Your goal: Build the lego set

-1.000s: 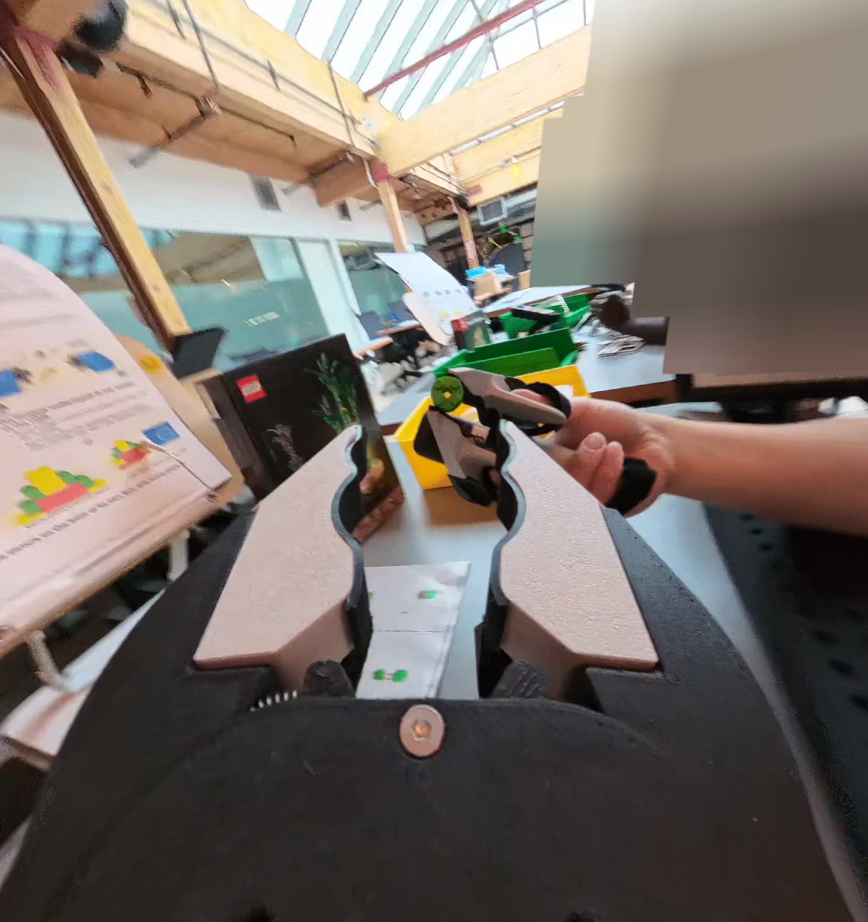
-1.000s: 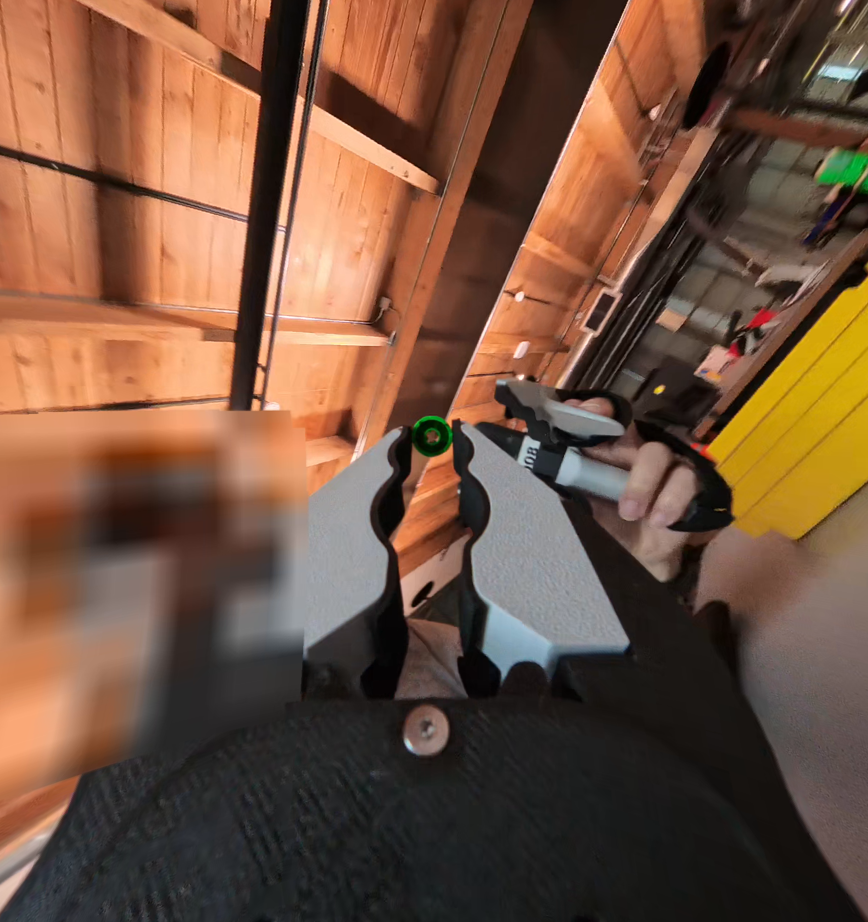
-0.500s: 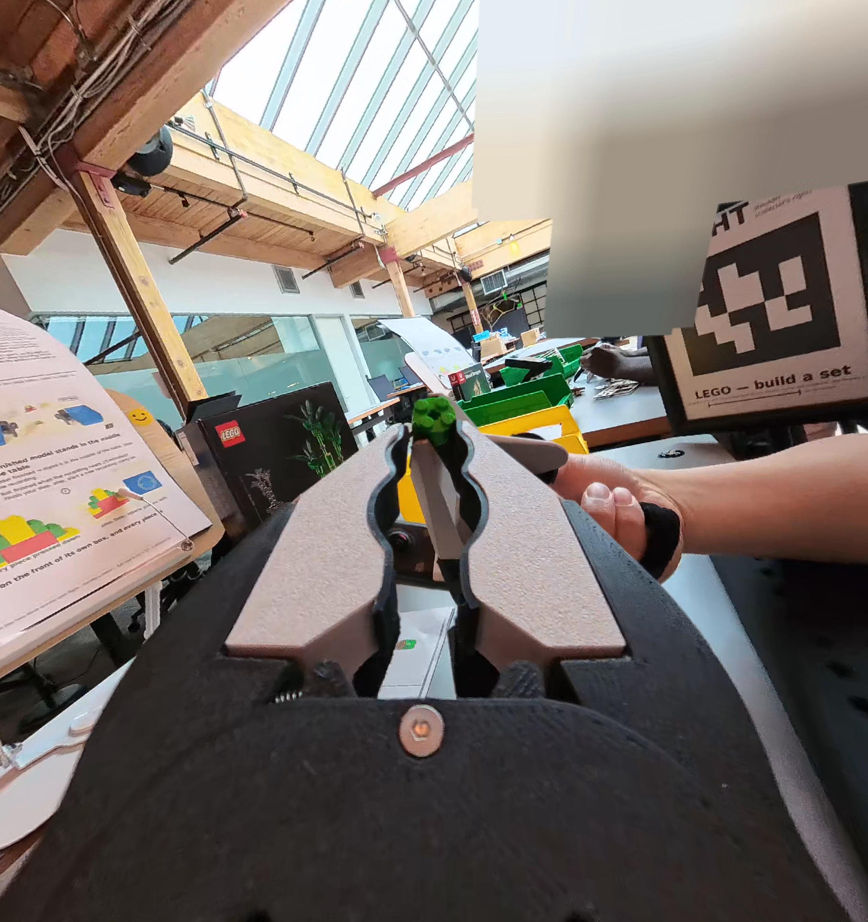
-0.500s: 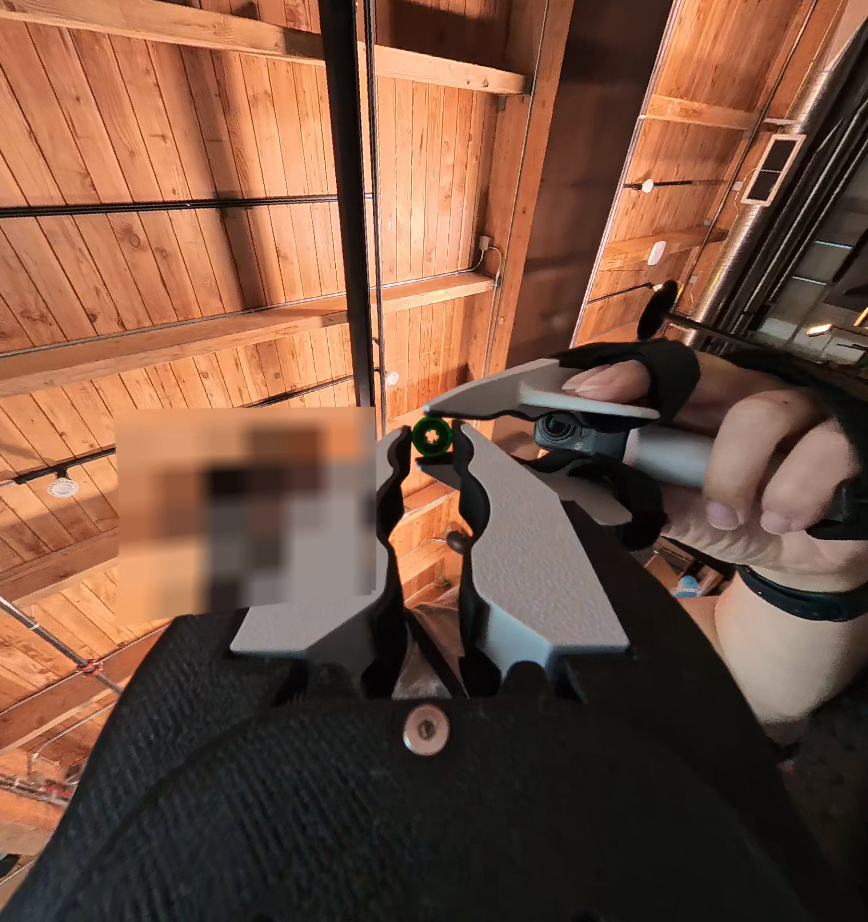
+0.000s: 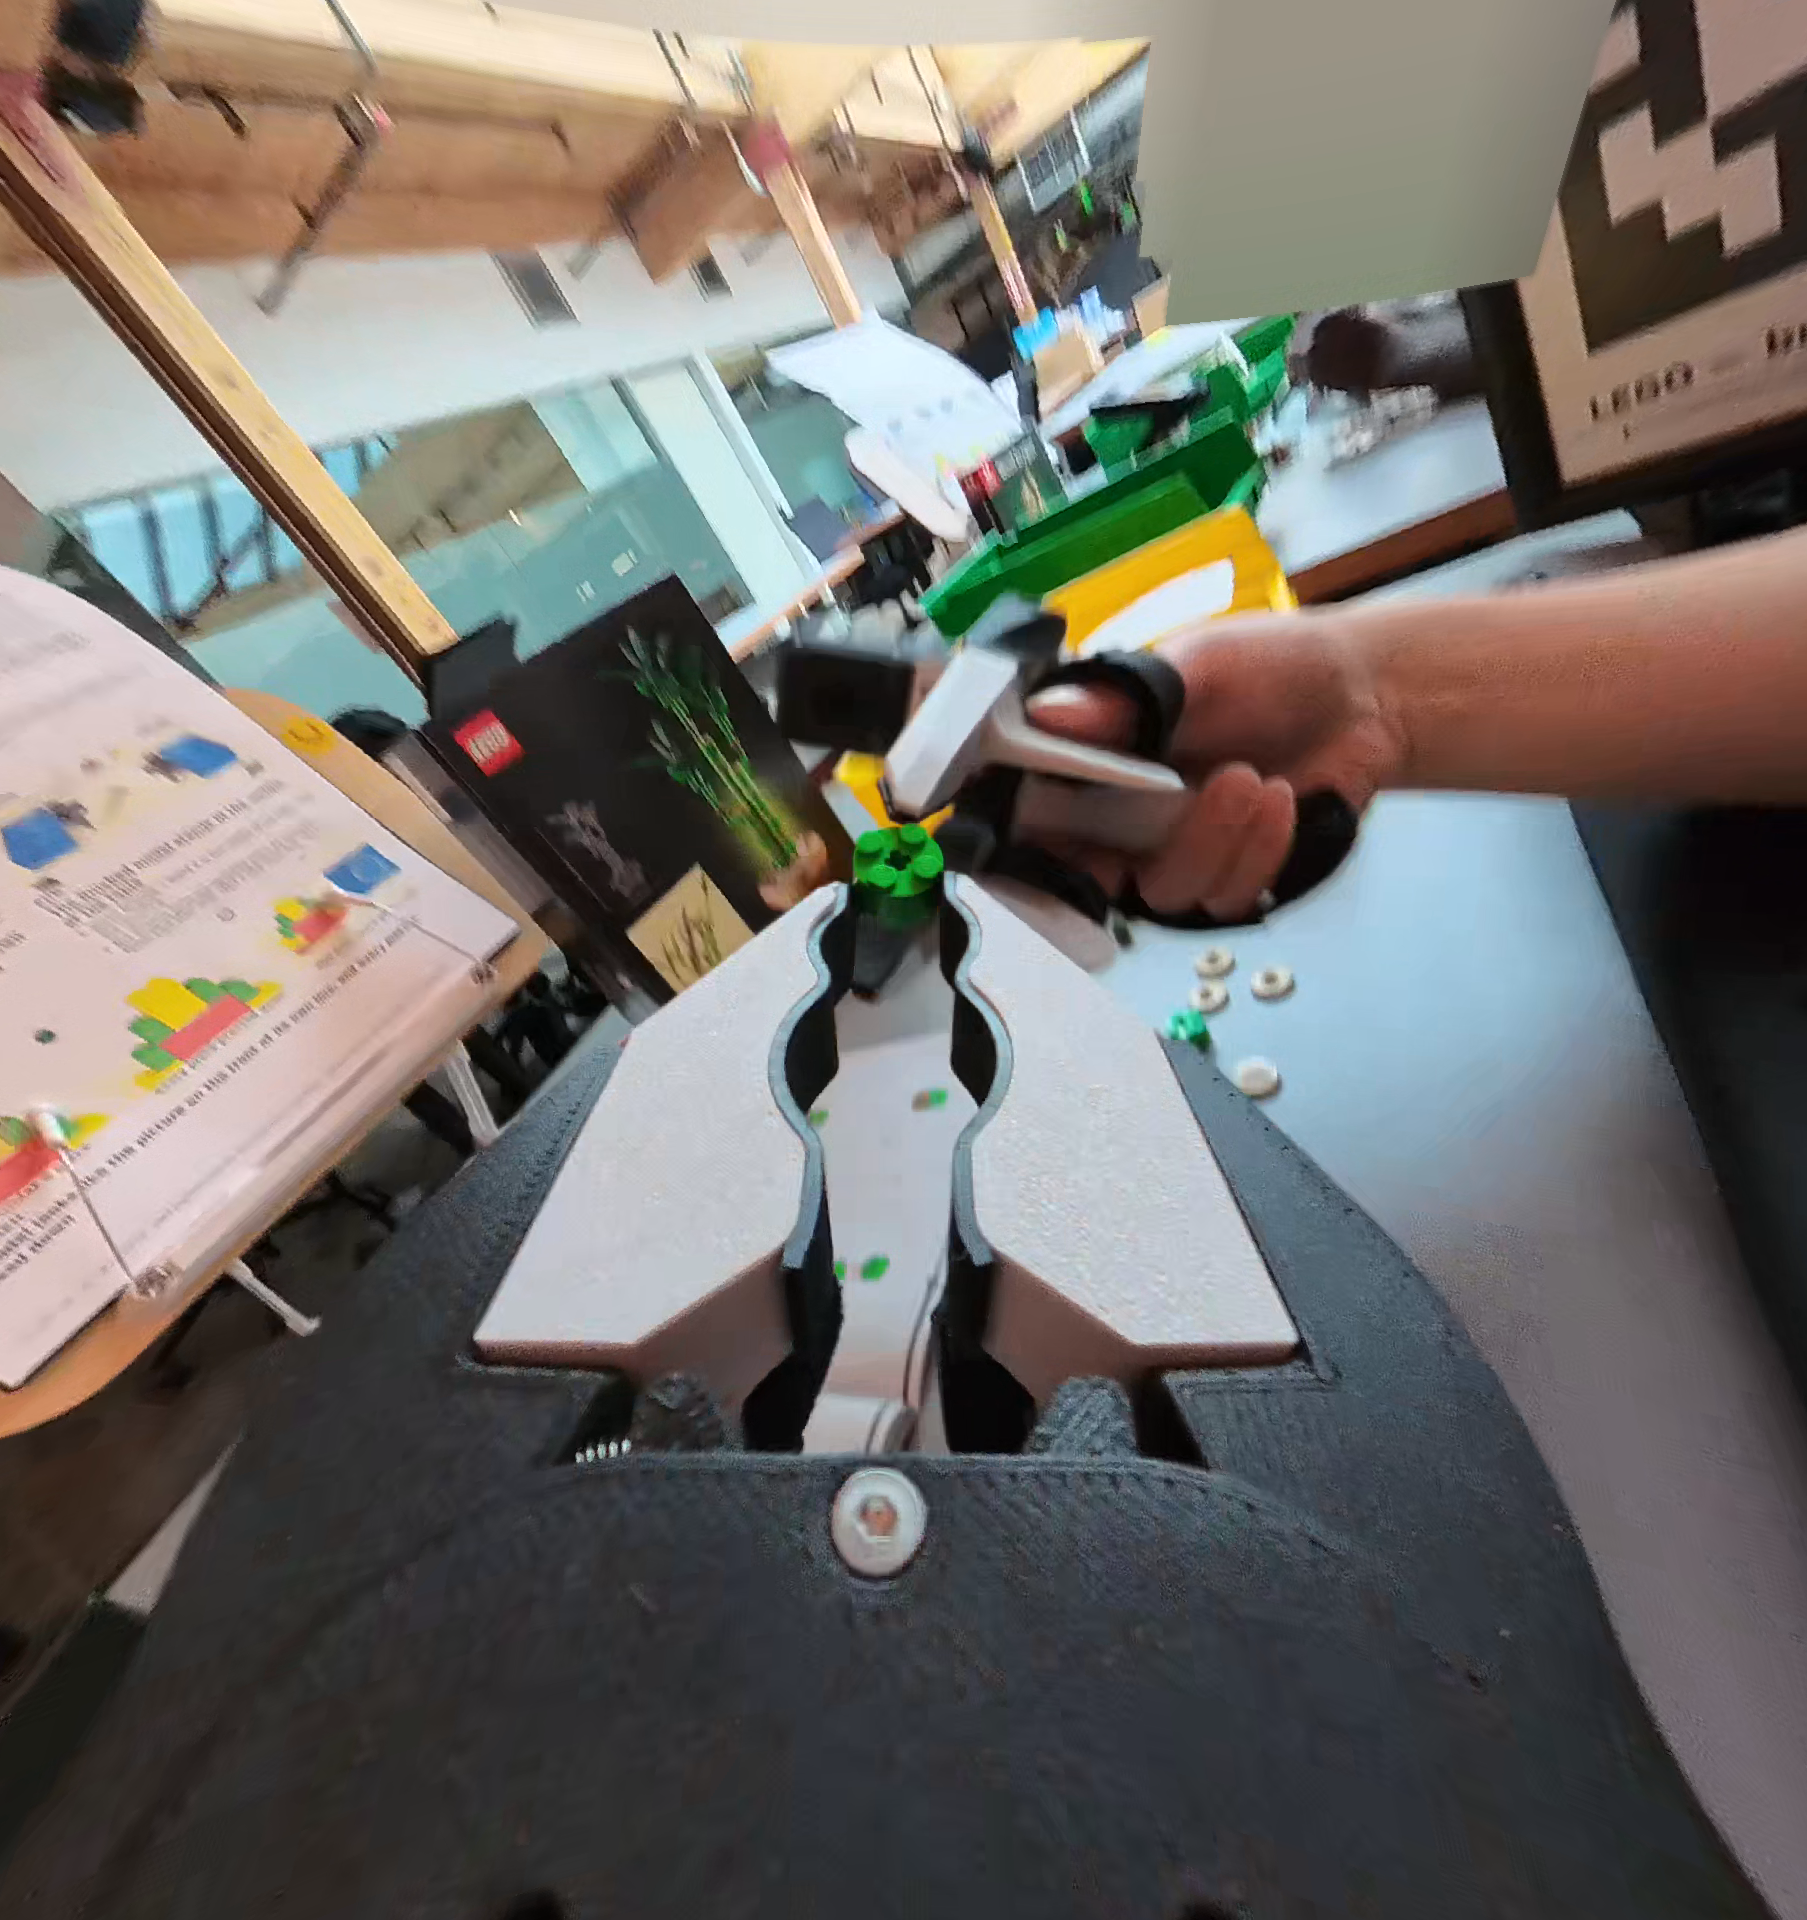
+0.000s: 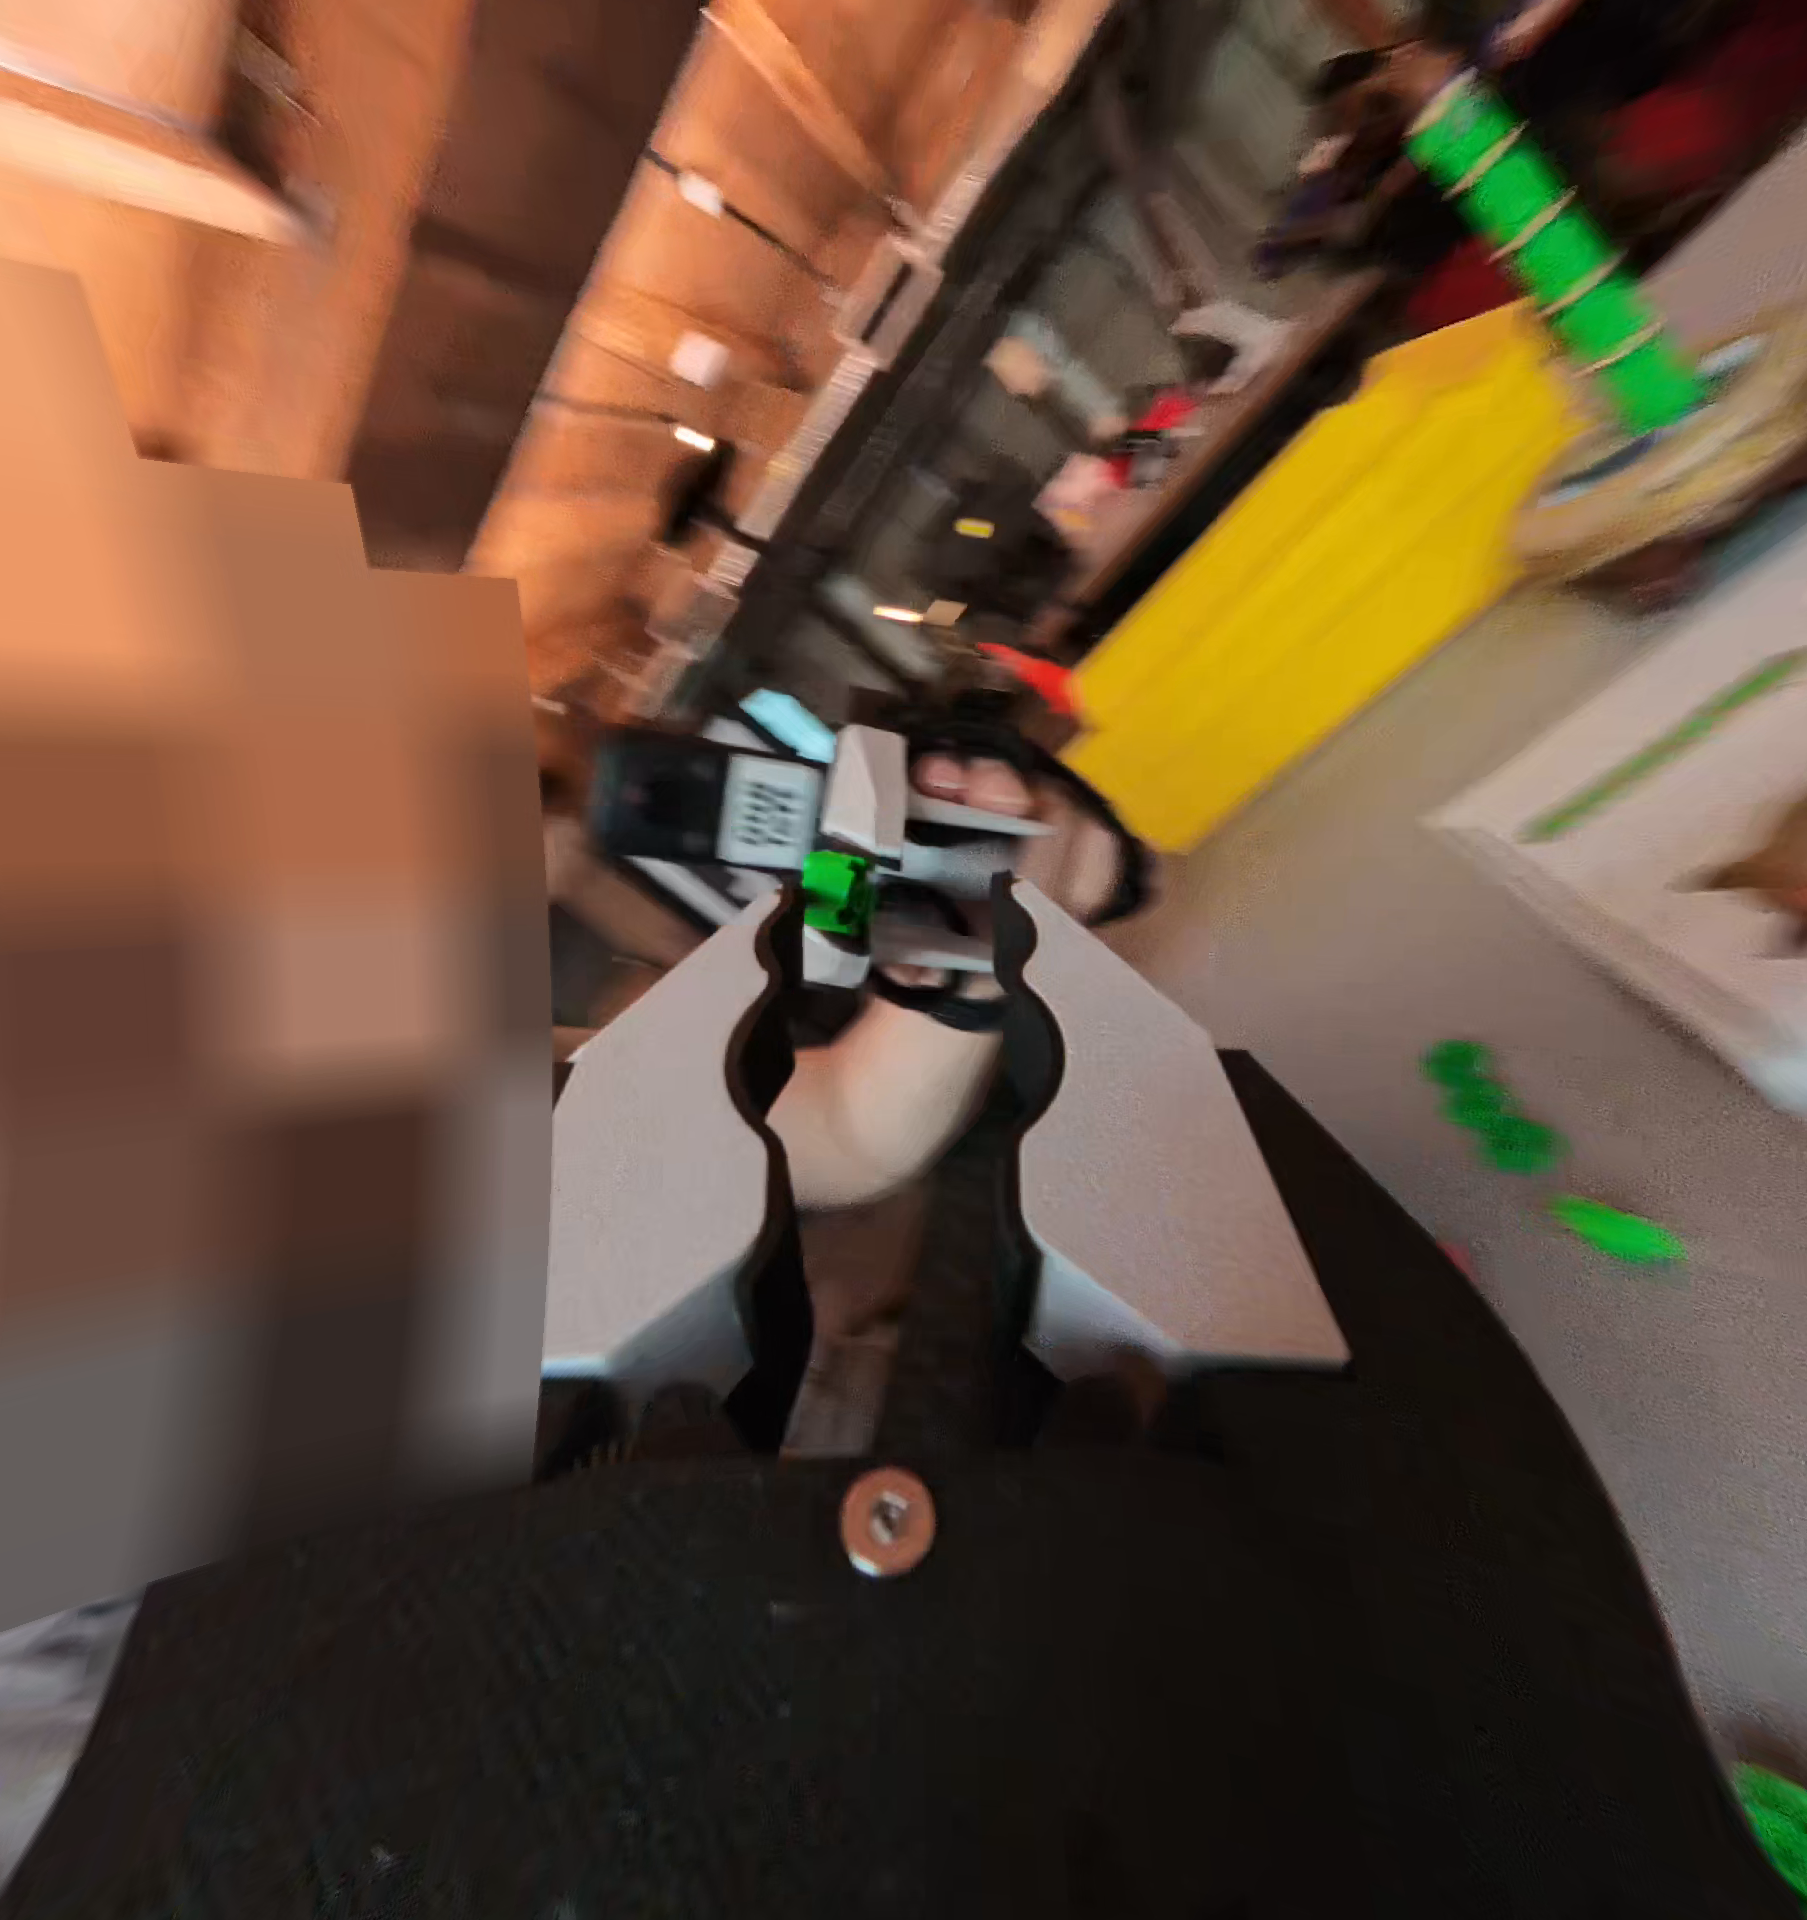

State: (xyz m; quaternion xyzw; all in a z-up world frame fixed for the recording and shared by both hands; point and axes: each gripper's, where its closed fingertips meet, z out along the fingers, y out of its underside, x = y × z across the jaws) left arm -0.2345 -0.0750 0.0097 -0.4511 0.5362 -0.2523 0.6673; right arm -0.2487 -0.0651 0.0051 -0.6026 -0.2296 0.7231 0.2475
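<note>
A green round Lego brick with studs on top sits pinched between my left gripper's fingertips. My left gripper is shut on it and holds it in the air above the grey table. In the right wrist view the same brick shows held in the left gripper's pale fingers, just inside my right gripper's left fingertip. My right gripper is open and empty, with its jaws wide apart. A hand holds it just beyond the brick.
An instruction booklet stands on a wooden rest at the left. A black Lego box stands behind it. Yellow and green bins sit farther back. Loose tan rings and green pieces lie on the table. A green stalk build stands at the far right.
The left gripper closed on the green brick that the right gripper held. The right gripper has opened and let go. Both views have tilted down towards the table.
</note>
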